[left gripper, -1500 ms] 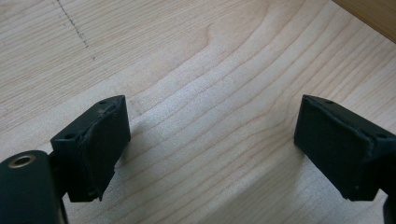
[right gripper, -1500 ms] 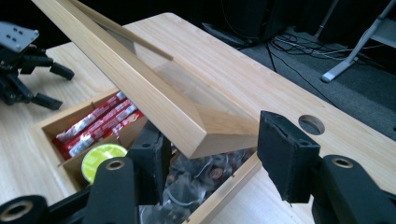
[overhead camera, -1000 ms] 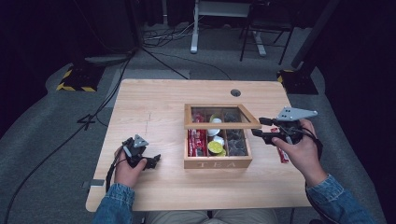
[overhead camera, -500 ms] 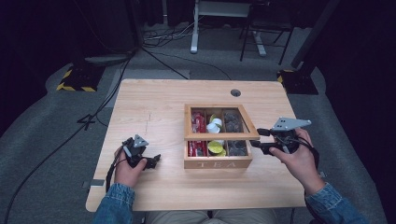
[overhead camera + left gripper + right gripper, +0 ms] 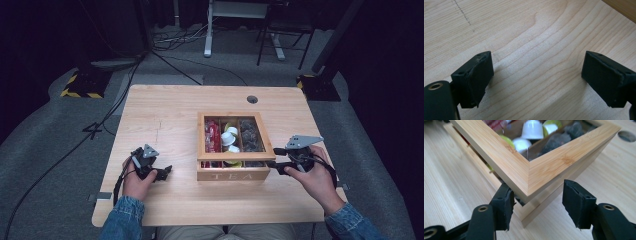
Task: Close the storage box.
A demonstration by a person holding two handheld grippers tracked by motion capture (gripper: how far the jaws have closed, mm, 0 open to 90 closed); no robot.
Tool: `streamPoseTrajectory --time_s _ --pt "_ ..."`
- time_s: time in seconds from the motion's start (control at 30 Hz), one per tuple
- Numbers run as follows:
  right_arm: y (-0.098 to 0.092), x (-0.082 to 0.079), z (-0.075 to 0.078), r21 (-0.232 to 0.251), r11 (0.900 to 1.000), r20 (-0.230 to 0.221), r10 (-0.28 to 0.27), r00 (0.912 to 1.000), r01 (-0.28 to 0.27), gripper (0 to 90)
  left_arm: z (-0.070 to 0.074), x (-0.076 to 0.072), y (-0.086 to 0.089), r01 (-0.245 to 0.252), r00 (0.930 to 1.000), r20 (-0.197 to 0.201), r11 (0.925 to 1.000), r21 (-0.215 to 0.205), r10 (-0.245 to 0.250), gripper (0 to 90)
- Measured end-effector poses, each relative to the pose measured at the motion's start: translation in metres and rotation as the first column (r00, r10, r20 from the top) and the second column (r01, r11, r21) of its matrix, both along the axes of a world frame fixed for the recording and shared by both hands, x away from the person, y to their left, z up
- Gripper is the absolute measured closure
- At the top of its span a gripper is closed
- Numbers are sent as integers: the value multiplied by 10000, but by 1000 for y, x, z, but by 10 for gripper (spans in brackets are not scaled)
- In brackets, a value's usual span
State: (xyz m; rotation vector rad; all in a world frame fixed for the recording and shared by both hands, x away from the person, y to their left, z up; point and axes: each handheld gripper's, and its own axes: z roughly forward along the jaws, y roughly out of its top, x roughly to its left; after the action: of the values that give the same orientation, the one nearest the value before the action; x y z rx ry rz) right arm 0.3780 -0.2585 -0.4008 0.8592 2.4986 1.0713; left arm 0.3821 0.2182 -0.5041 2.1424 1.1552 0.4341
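Observation:
A wooden tea box stands right of the table's middle, with red packets, white and yellow capsules and dark ones inside. Its glass-paned lid hangs low over the box, a narrow gap left at the front. My right gripper is at the box's front right corner. In the right gripper view the lid's corner lies between the open jaws of the right gripper. One finger is tucked under the lid's edge, and the other stands apart from it. My left gripper rests open on the bare wood at the front left.
A round cable hole sits in the table near its far edge. Cables and a yellow-black striped base lie on the floor beyond the table's left corner. Chair and stand legs rise behind the table.
The lid has come down from a raised tilt to almost flat on the box, and my right hand sank with it. The left hand has kept still.

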Motion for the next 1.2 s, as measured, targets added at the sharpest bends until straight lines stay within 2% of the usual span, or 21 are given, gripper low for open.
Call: streamPoseTrajectory --time_s 0.37,0.5,0.57,0.63,0.83,0.93,1.03,1.2 --pt "3 -3 -15 -800 9965 -870 165 9961 -235 436 0 0 0 42 10000 -41 10000 24 -42 107" --pt "2 -3 -21 -795 9966 -1071 109 9942 -195 432 0 0 0 38 10000 -21 10000 12 -38 107" --pt "1 -4 -23 -409 9992 -1148 -17 9934 -30 381 0 0 0 32 10000 -18 10000 11 -32 107" --pt "-2 -4 -21 -303 9995 -1241 -135 9922 98 372 0 0 0 35 10000 -19 10000 13 -35 107" --pt "-11 -4 -13 360 9987 -841 -317 9960 349 319 0 0 0 32 10000 -19 10000 10 -32 107" --pt "-21 -3 -5 892 9942 -534 -561 9970 607 300 0 0 0 38 10000 56 10000 12 -38 108" --pt "-33 -1 2 1120 9902 -224 -811 9965 831 284 0 -1 1 119 9999 -2 9999 -9 -119 108" --pt "-57 3 8 1470 9806 28 -1319 9913 1300 269 0 -3 2 200 9998 27 9998 7 -200 108"
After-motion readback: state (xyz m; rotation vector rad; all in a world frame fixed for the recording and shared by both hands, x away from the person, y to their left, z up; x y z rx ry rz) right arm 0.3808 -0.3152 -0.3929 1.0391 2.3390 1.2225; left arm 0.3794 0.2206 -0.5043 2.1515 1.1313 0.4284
